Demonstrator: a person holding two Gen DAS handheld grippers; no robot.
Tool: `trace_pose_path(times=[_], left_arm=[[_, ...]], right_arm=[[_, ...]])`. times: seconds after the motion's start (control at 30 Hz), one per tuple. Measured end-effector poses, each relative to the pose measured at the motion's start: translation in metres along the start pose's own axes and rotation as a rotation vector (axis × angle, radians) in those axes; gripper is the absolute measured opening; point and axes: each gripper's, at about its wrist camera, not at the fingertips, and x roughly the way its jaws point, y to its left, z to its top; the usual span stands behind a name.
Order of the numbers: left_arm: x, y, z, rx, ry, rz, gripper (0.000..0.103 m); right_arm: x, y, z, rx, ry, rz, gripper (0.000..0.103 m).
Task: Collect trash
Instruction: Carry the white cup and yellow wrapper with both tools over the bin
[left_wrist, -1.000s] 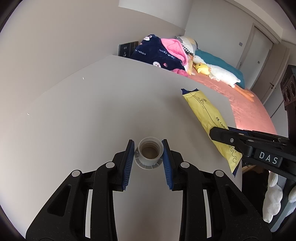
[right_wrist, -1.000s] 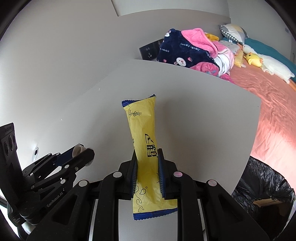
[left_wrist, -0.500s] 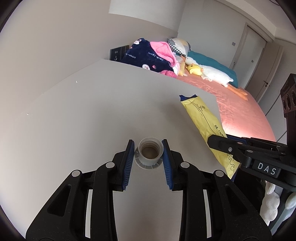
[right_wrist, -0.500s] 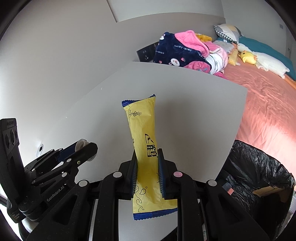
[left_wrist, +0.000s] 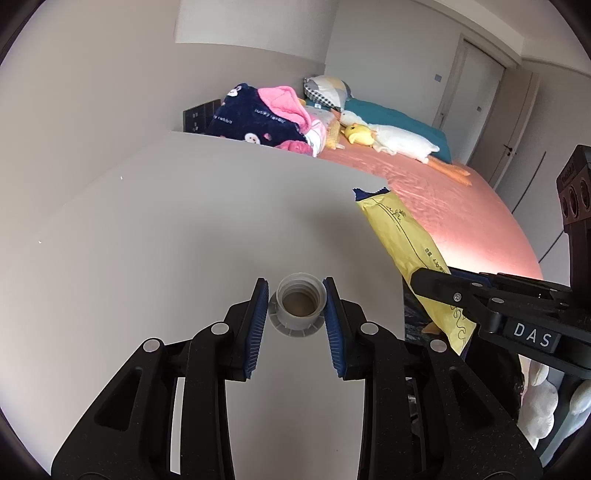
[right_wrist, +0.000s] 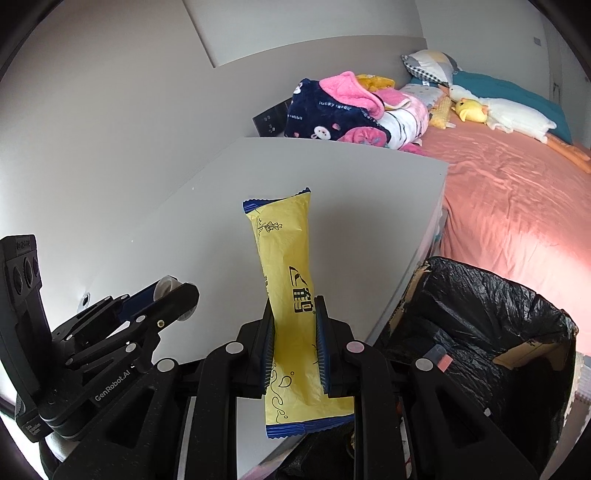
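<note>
My left gripper (left_wrist: 295, 291) is shut on a grey plastic bottle cap (left_wrist: 301, 306), held open side up above the white table (left_wrist: 184, 221). My right gripper (right_wrist: 293, 314) is shut on a long yellow snack wrapper (right_wrist: 286, 251) with blue ends, held upright over the table's right edge. The wrapper also shows in the left wrist view (left_wrist: 406, 243), with the right gripper (left_wrist: 491, 306) beside it. A bin lined with a black bag (right_wrist: 480, 321) stands just right of the table, below the right gripper. The left gripper (right_wrist: 162, 295) shows at the left of the right wrist view.
A bed with a salmon sheet (right_wrist: 517, 184) lies beyond the table and bin. A dark blue and pink blanket (right_wrist: 340, 110), pillows and plush toys (left_wrist: 391, 136) lie at its head. A wall (left_wrist: 92, 92) runs along the table's left side. Scraps lie inside the bin (right_wrist: 439, 358).
Both grippers have moved right toward the table's edge with their loads. The black-lined bin has come fully into the right wrist view.
</note>
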Motion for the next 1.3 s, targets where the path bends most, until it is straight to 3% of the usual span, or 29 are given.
trace_pose_path(times=[1.3], left_arm=[[0.014,-0.121,-0.010,0.205,0.045,-0.206,0.030]], right_arm=[[-0.093,-0.101,-0.044,0.177,-0.120,-0.135,0.021]])
